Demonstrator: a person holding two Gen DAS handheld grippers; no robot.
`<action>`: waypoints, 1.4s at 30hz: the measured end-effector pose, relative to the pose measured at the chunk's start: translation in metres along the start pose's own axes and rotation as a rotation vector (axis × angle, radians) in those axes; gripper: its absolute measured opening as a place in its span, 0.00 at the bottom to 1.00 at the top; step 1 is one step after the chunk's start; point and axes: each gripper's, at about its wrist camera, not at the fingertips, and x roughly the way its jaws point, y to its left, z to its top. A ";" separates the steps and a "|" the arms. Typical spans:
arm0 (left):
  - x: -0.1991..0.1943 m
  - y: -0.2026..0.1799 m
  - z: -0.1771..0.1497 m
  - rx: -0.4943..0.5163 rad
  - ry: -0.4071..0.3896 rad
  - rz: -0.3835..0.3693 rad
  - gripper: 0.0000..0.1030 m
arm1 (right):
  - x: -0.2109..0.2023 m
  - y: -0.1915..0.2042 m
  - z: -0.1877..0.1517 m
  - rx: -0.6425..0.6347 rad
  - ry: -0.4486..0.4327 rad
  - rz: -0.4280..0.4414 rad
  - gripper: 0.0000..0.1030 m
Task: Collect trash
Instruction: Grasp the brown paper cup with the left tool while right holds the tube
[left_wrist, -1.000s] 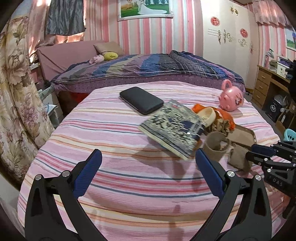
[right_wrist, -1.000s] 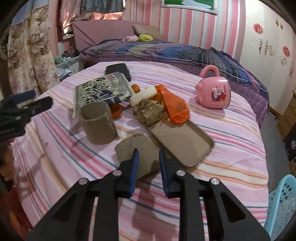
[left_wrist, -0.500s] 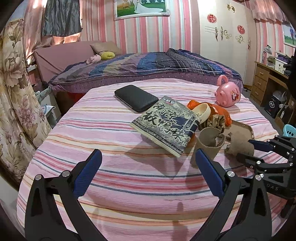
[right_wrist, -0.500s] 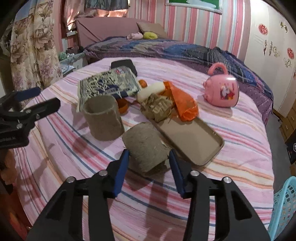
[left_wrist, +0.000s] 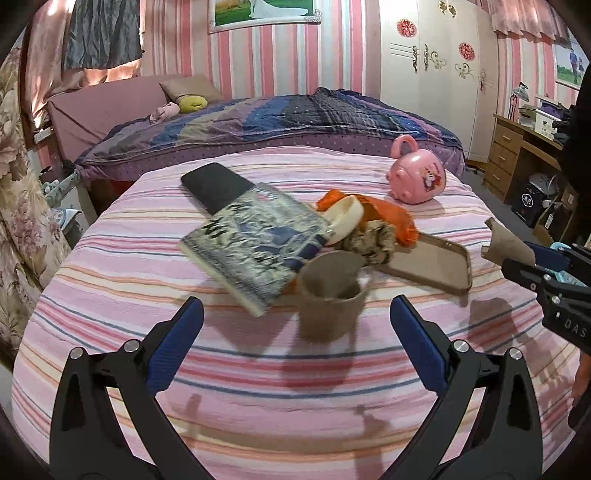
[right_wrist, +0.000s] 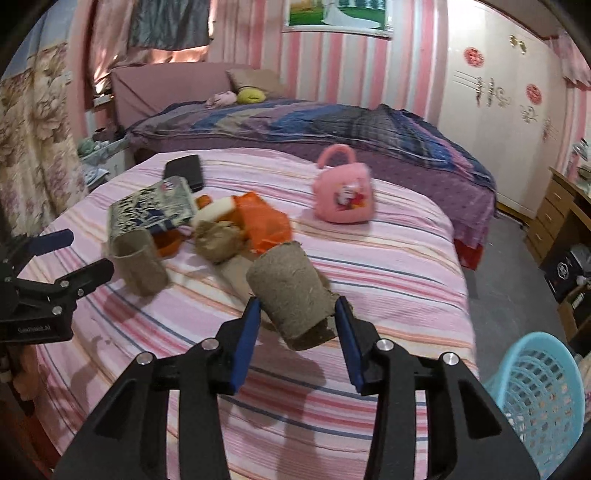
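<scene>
My right gripper (right_wrist: 297, 314) is shut on a brown paper cup (right_wrist: 291, 291) and holds it above the striped bed; cup and gripper also show in the left wrist view (left_wrist: 506, 245). My left gripper (left_wrist: 295, 325) is open and empty, just short of a second brown paper cup (left_wrist: 328, 295) standing upright, which also shows in the right wrist view (right_wrist: 138, 262). Behind it lie a crumpled brown paper wad (right_wrist: 218, 242), an orange plastic bag (right_wrist: 264, 223) and a cream bowl-like piece (left_wrist: 345, 219).
A light blue basket (right_wrist: 535, 398) stands on the floor at the bed's right. On the bed lie a book (left_wrist: 255, 240), a black case (left_wrist: 214, 184), a brown phone case (left_wrist: 432, 262) and a pink toy bag (right_wrist: 341, 195). A wooden desk (left_wrist: 524, 155) is far right.
My right gripper closed on the lying paper cup, lifted it off the bed and swung right toward the basket. My left gripper moved closer to the standing cup, still open.
</scene>
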 end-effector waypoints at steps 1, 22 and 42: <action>0.002 -0.006 0.001 -0.002 0.002 0.000 0.95 | -0.001 -0.004 -0.001 0.002 0.000 -0.005 0.40; 0.027 -0.033 0.009 -0.016 0.065 0.000 0.38 | -0.015 -0.050 -0.009 0.047 -0.012 -0.046 0.41; -0.004 -0.092 0.018 0.056 -0.005 -0.066 0.36 | -0.050 -0.130 -0.040 0.115 -0.021 -0.171 0.41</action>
